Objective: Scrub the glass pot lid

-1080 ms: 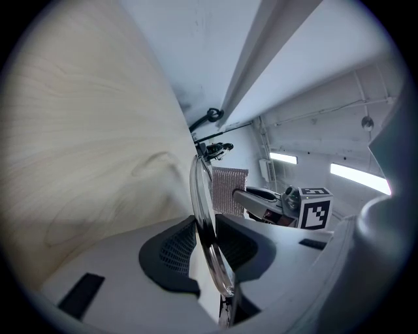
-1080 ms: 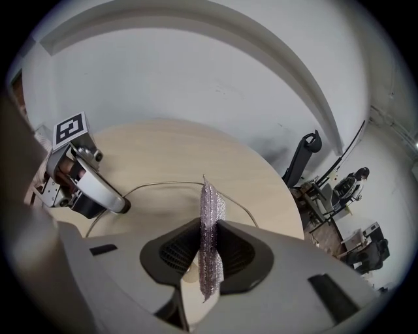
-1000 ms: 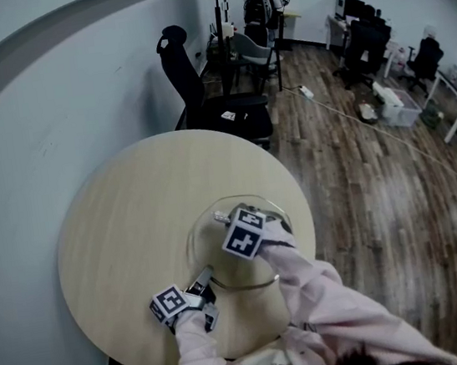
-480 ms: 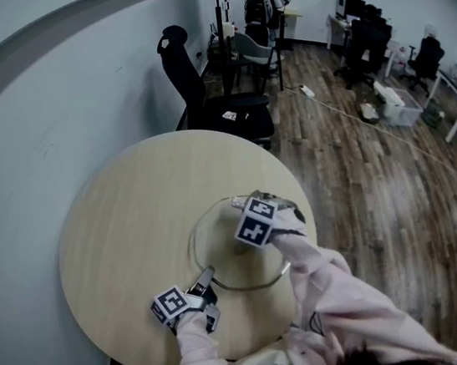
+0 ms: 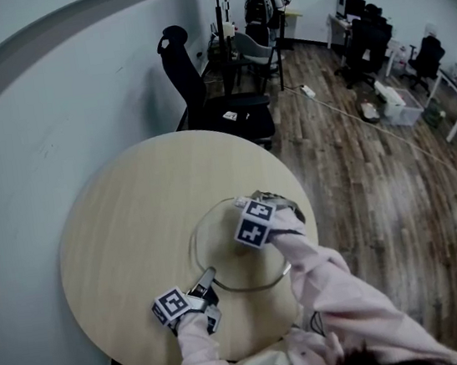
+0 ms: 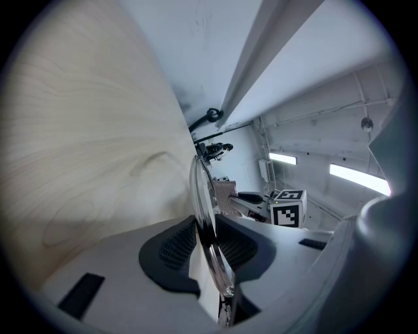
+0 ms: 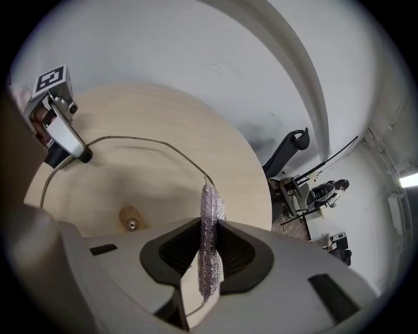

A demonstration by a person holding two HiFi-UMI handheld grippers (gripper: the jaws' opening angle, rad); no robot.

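**Head view.** The round light-wood table (image 5: 125, 226) carries the round glass pot lid with a metal rim (image 5: 222, 258). The lid lies flat near the table's near right edge. The left gripper (image 5: 205, 276) meets the near left part of the lid's rim. The right gripper (image 5: 241, 209), with its black-and-white marker cube, stands over the far right part of the lid. Both forearms wear pale pink sleeves (image 5: 328, 290). A black office chair (image 5: 198, 89) stands beyond the table's far edge.

**Left gripper view.** The left gripper (image 6: 209, 251) is clamped on the glass pot lid (image 6: 201, 189). The lid's rim shows edge-on between the two dark pads. The table top (image 6: 85, 143) fills the left of this view. The right gripper's pale scrubbing pad (image 6: 225, 196) shows beyond the lid.

**Right gripper view.** The right gripper (image 7: 210, 261) is clamped on a thin, glittery pale-lilac scrubbing pad (image 7: 208, 215), which stands upright between the pads. The pad's upper end sits at the lid's metal rim (image 7: 130, 139). A tan knob with a metal screw (image 7: 130, 220) shows at the centre of the glass. The left gripper (image 7: 81, 153) grips the rim at the lid's opposite side.
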